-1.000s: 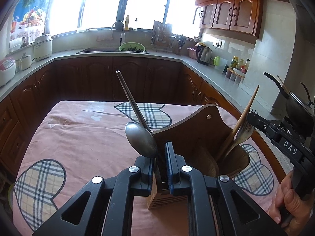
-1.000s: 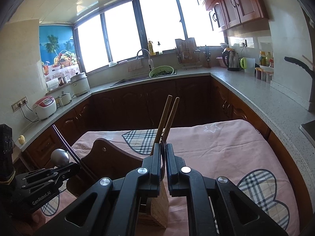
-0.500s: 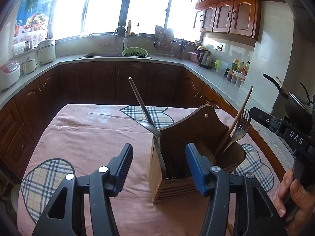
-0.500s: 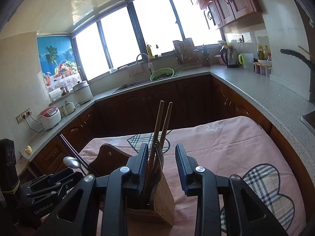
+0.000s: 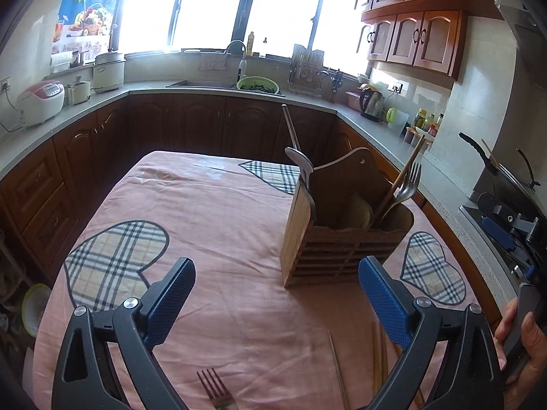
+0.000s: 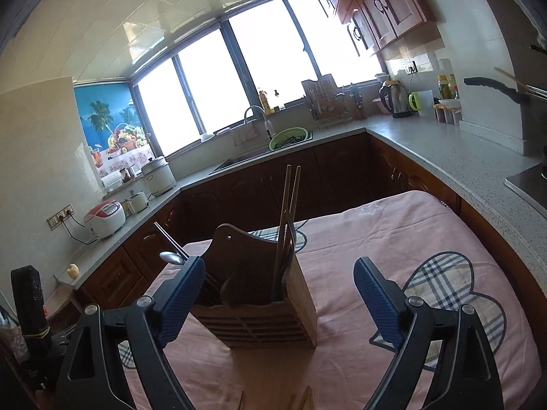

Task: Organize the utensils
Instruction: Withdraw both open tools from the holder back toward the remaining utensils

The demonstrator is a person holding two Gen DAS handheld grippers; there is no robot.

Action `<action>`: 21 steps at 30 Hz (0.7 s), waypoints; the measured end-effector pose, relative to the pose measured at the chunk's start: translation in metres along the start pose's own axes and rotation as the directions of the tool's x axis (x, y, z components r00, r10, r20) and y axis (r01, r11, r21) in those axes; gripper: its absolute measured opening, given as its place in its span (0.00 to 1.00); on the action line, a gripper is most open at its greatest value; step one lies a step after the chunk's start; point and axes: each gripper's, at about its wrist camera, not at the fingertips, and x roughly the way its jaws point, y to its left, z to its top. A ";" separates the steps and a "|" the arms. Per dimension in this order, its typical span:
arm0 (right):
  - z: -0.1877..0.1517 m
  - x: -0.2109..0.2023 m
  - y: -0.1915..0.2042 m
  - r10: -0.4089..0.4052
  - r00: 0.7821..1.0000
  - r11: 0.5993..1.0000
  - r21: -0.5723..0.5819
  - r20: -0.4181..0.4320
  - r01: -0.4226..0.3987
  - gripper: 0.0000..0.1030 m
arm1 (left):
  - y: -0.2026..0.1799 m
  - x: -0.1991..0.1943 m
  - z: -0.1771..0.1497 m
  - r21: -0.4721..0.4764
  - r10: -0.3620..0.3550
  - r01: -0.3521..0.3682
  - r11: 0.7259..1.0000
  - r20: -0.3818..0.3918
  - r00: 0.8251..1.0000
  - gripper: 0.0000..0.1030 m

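Both your tools are released and opening, nothing between the pads: left tool [image 5: 276, 302], right tool [image 6: 279, 299]. The wooden holder [image 5: 342, 235] stands upright on the cloth-covered counter [image 5: 218, 239]. Inside it: spoon [image 5: 301, 164] in the left compartment, chopsticks [image 6: 289, 218] and fork [image 5: 408, 184] in the right. A loose fork [image 5: 213, 389] and loose chopsticks [image 5: 377, 362] lie near you. Risk, as I judge it: reaching low with wide jaws could snag the cloth or nudge the tall holder over.

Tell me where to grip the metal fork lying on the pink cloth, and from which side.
Grip the metal fork across its narrow neck just below the tines, coming from above. It lies flat on the pink cloth, tines pointing away toward the wooden utensil holder; its handle is out of frame.
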 end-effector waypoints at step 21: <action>-0.078 -0.082 -0.019 -0.071 0.989 0.997 0.028 -0.128 0.075 0.88 | 0.008 -0.068 -0.062 0.012 0.010 -0.008 1.000 -0.124 0.992 0.94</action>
